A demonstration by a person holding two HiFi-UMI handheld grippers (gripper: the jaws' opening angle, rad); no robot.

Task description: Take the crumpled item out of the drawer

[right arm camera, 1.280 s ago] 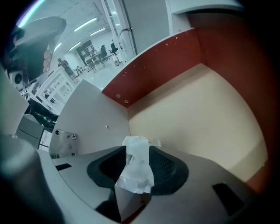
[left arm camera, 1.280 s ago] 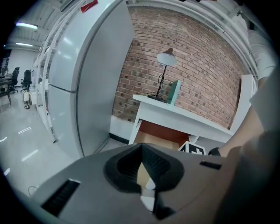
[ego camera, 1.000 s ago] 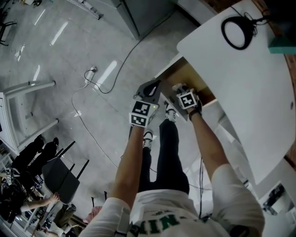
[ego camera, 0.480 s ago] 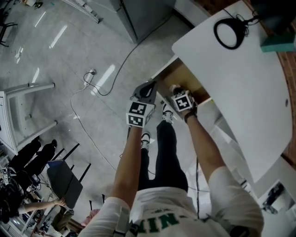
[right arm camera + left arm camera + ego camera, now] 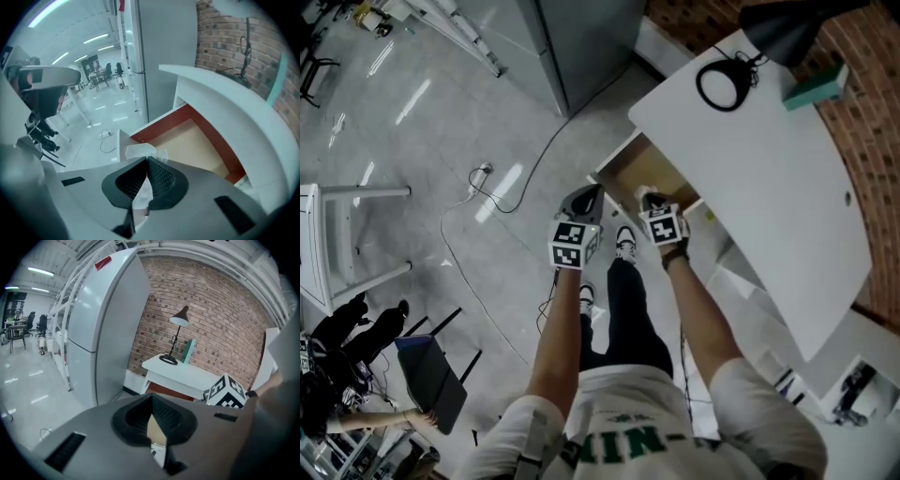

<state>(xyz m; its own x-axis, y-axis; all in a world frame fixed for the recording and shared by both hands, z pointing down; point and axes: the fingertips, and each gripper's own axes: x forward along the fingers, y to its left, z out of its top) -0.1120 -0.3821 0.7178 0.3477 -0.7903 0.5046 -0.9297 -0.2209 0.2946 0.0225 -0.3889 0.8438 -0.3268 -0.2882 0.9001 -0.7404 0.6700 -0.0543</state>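
Observation:
The white desk's drawer (image 5: 630,171) stands pulled open, its bare wooden bottom (image 5: 193,140) showing. My right gripper (image 5: 644,198) hangs over the drawer's front edge. Its jaws (image 5: 147,161) are shut on a white crumpled piece of paper (image 5: 138,151), which sticks out past the tips and fills the gap between the pads. My left gripper (image 5: 584,195) is just left of the drawer, over the floor. Its tips (image 5: 152,399) meet and I see nothing held in them. In the head view the paper is too small to make out.
The white desk top (image 5: 750,159) carries a black lamp (image 5: 722,82) and a teal box (image 5: 814,86) against the brick wall. A tall grey cabinet (image 5: 103,329) stands left of the desk. A cable (image 5: 487,183) trails over the floor, with a chair (image 5: 427,375) behind me.
The head view has swung, so the desk and drawer now sit further left and higher in the picture. Both grippers stay close together at the drawer's front.

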